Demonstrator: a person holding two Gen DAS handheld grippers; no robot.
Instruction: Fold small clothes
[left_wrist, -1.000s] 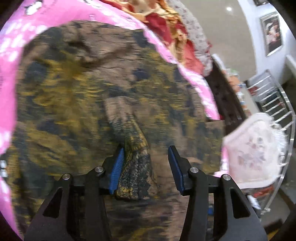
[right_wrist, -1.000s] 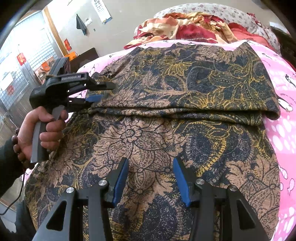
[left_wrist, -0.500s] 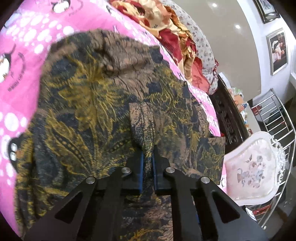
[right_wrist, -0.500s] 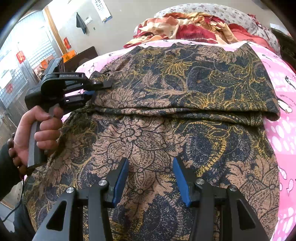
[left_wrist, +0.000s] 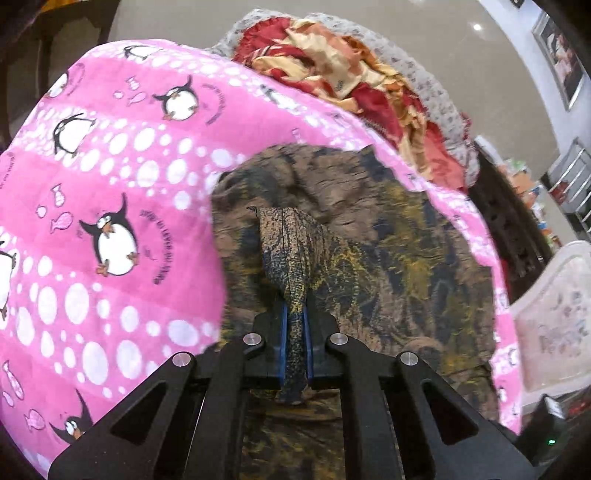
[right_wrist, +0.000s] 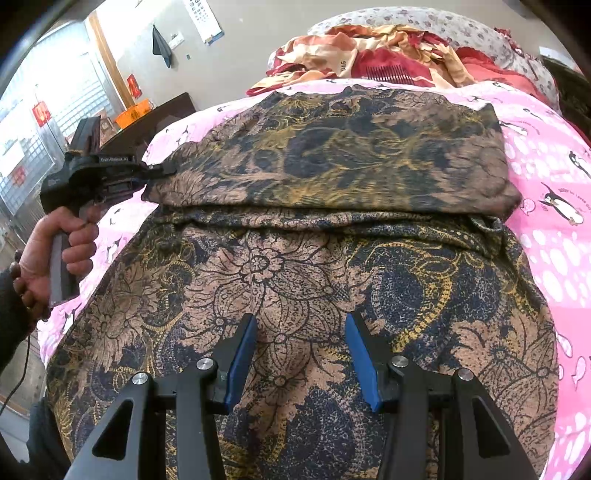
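A brown, navy and gold floral garment (right_wrist: 295, 258) lies spread on a pink penguin blanket (right_wrist: 546, 155), its far half folded over the near half. My left gripper (left_wrist: 294, 328) is shut on a pinched ridge of the garment (left_wrist: 291, 266) at its left edge and lifts it. It also shows in the right wrist view (right_wrist: 147, 173), held by a hand at the garment's far left corner. My right gripper (right_wrist: 299, 354) is open and empty, its blue pads (right_wrist: 240, 358) hovering just over the near half of the garment.
A heap of red and cream bedding (right_wrist: 369, 55) lies at the head of the bed, also in the left wrist view (left_wrist: 351, 81). A white patterned chair (left_wrist: 554, 317) and a metal rack (left_wrist: 572, 184) stand to the right. The pink blanket (left_wrist: 110, 221) lies left of the garment.
My left gripper shut on a ridge of the garment and has pulled its edge across, baring pink blanket on the left. My right gripper stayed open and still.
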